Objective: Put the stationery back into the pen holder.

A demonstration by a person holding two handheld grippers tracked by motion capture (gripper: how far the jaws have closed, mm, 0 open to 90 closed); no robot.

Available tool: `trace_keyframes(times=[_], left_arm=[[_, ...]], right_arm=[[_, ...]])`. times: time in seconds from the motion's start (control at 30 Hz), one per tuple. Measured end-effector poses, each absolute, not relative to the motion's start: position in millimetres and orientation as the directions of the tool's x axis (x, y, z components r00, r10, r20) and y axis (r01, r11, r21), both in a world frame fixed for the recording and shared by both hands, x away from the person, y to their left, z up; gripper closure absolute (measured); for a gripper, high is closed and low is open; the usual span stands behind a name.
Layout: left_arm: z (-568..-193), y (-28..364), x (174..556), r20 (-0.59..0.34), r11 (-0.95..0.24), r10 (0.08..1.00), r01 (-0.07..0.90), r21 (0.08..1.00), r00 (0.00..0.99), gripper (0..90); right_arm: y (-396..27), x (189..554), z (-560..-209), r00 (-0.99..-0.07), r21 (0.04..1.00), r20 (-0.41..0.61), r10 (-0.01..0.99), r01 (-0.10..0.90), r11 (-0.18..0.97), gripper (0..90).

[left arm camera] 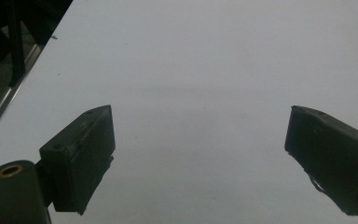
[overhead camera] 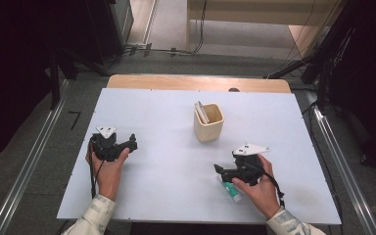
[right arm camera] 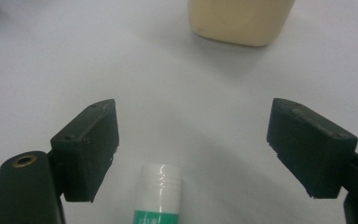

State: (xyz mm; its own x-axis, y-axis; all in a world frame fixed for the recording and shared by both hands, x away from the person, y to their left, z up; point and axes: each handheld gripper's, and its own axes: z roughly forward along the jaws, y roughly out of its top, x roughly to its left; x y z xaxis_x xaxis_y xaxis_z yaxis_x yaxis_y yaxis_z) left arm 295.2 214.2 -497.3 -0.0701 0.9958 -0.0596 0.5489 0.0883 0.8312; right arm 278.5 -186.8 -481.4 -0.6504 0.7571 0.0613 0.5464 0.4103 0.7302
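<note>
Right gripper view is showing a white-and-green tube (right arm camera: 159, 195) lying on the white table (right arm camera: 51, 56), between the spread jaws of the right gripper (right arm camera: 193, 154), untouched. A beige cup (right arm camera: 240, 21) is standing beyond. The left gripper (left arm camera: 200, 158) is gaping over bare table.

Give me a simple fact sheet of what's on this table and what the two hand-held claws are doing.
surface: white table
container: beige cup, upright near the middle, a flat pale item standing inside
tube: white tube with a green label, lying flat
right gripper: open, jaws on either side of the tube's cap end, not touching it
left gripper: open, nothing between its jaws, over bare table
likely next: right gripper may close on the tube
</note>
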Motion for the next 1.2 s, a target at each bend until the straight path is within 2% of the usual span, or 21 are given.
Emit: trace_keyframes(times=[0.57, 1.2], left_arm=[[-497.3, 213.2, 295.1, -0.056, 0.083, 0.996, 0.553, 0.829, -0.066, 9.4], [-497.5, 213.5, 295.1, -0.057, 0.083, 0.996, 0.554, 0.828, -0.064, 9.4]], right_arm=[[-188.6, 268.4, -493.8, -0.653, 0.698, 0.056, 0.755, 0.566, 0.438, 15.5], [-183.1, 257.6, -507.6, -0.661, 0.671, -0.020, 0.750, 0.547, 0.501, 21.5]])
